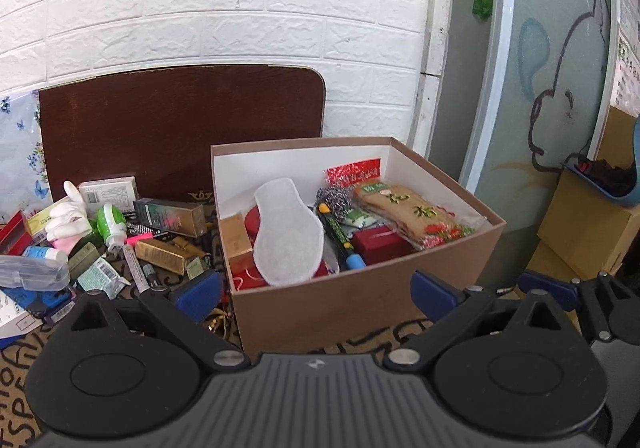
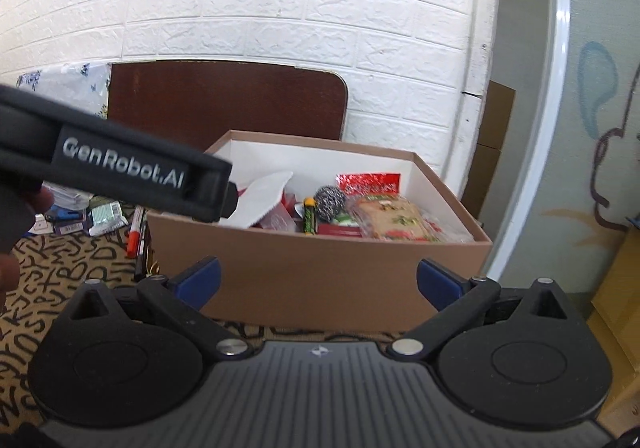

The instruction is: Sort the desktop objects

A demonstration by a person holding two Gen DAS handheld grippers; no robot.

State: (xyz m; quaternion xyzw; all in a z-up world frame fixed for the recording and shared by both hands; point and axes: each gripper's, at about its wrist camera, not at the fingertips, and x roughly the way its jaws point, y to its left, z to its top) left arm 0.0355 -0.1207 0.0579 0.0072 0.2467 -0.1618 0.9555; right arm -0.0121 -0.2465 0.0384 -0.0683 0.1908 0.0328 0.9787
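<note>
— Sitting on the counter [image 1: 120, 332], the box [image 1: 360, 304] holds an insole [image 1: 286, 236], socks [image 1: 416, 214] and a scourer [image 1: 334, 200].
— And the jaws?
— Left gripper [image 1: 318, 288] and right gripper [image 2: 318, 282] both spread wide, empty. Clutter [image 1: 100, 240] lies left of the box.

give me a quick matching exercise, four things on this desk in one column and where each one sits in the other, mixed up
Things:
1. white insole
2. steel wool scrubber
3. green and white plug-in device
4. white glove

Places:
A. in the pile outside the cardboard box, at its far left, next to the green device
B. inside the box, leaning at its left side
C. inside the box, near the middle, below the red foil packet
D. in the pile outside the box, just right of the glove

Pairs: 1-B, 2-C, 3-D, 4-A
</note>
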